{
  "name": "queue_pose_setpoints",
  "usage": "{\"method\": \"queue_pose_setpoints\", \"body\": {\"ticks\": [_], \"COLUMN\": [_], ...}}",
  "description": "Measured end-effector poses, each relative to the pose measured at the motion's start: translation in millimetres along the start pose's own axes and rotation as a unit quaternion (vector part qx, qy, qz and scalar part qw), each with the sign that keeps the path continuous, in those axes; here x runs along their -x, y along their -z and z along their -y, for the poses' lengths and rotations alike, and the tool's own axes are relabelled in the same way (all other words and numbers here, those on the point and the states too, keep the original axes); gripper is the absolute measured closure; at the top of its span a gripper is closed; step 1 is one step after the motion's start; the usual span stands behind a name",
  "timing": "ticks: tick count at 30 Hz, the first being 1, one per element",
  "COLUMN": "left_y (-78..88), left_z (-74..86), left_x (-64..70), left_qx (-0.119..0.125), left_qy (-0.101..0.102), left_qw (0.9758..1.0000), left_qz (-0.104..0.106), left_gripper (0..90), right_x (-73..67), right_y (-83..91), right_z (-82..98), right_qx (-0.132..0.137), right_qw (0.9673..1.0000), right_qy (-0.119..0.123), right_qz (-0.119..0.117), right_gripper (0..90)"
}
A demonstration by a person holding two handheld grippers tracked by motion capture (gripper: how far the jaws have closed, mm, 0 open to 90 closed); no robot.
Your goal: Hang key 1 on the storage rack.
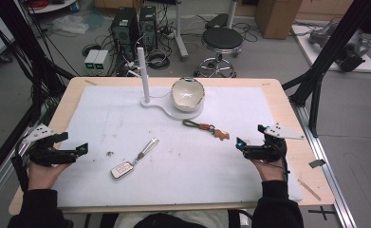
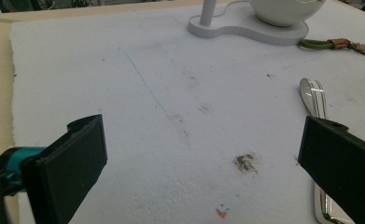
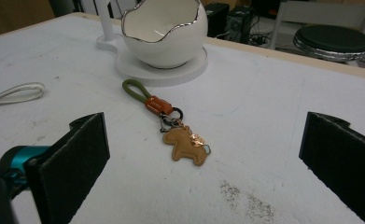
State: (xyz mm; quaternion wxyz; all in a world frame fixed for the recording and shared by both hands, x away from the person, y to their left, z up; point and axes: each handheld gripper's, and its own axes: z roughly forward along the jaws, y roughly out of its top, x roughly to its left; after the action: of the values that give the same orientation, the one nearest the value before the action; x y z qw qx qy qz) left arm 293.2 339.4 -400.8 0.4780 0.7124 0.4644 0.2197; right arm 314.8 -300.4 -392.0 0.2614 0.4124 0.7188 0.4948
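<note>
High view: the left gripper [image 1: 81, 148] sits at the lower left of the frame and the right gripper [image 1: 240, 145] at the lower right, both over the white mat [image 1: 102, 114]. A car key [image 1: 122, 169] lies low centre, a keychain [image 1: 207, 128] just right of centre, and a bowl [image 1: 188, 94] on its stand [image 1: 147, 102] at upper centre.

Left gripper view: jaws wide apart, empty; the key's strap [image 2: 313, 95] shows at right.

Right gripper view: jaws wide apart, empty; the keychain [image 3: 182, 135] lies mid-frame, with the bowl [image 3: 164, 30] above.

The bowl [image 3: 164, 35] looks glossy ceramic with a metallic rim. The mat [image 1: 173, 156] is matt, grainy white foam on a wooden tabletop [image 1: 294, 137]. At 7 o'clock, the key fob [image 1: 122, 169] gleams like chrome.
</note>
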Motion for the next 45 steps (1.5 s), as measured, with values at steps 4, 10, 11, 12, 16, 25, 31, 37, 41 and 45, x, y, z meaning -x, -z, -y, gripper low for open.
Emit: {"method": "queue_pose_setpoints", "body": {"ticks": [4,10,11,12,16,25,31,37,41,45], "left_y": [0.2,0.8,0.6,0.3,-1.4,-3.0,-2.7,-4.4,-6.0,-5.0], "left_z": [-0.5,-0.6,-0.6,-0.8,-0.9,-0.9,0.2,1.6,2.6,4.2], "left_x": [-0.6,-0.7,-0.8,-1.0,-1.1,-0.4,0.1,0.2,1.1,0.3], "left_qx": [-0.001,0.0,0.0,-0.002,-0.004,-0.007,-0.006,-0.005,-0.009,-0.004], "left_qy": [-0.001,0.002,0.002,0.002,0.001,-0.001,0.0,0.005,0.002,0.006], "left_qw": [1.0,1.0,1.0,1.0,1.0,1.0,1.0,1.0,0.9999,1.0], "left_qz": [0.0,0.0,0.001,0.001,0.004,0.003,0.002,0.003,0.005,0.002], "left_gripper": [1.7,1.7,1.7,1.7,1.7,1.7,1.7,1.7,1.7,1.7], "right_x": [1.9,0.8,0.8,0.4,0.4,-0.7,-6.4,-11.1,-12.2,-17.8], "right_y": [0.5,-2.4,-2.4,-2.5,-2.7,-8.0,-21.1,-31.3,-42.8,-53.1], "right_z": [0.1,1.8,1.8,2.6,3.8,4.4,-2.1,-8.7,-17.3,-24.7], "right_qx": [0.003,-0.004,-0.004,-0.006,-0.009,-0.017,-0.035,-0.039,-0.051,-0.054], "right_qw": [1.0,1.0,1.0,0.9999,0.9999,0.9998,0.999,0.9984,0.9974,0.996], "right_qy": [0.0,0.002,0.002,0.005,0.002,0.005,0.02,0.033,0.038,0.046], "right_qz": [0.004,0.006,0.006,0.007,0.006,-0.002,-0.017,-0.024,-0.035,-0.053], "right_gripper": [0.5,0.5,0.5,0.5,0.5,0.5,0.5,0.5,0.5,0.5]}}
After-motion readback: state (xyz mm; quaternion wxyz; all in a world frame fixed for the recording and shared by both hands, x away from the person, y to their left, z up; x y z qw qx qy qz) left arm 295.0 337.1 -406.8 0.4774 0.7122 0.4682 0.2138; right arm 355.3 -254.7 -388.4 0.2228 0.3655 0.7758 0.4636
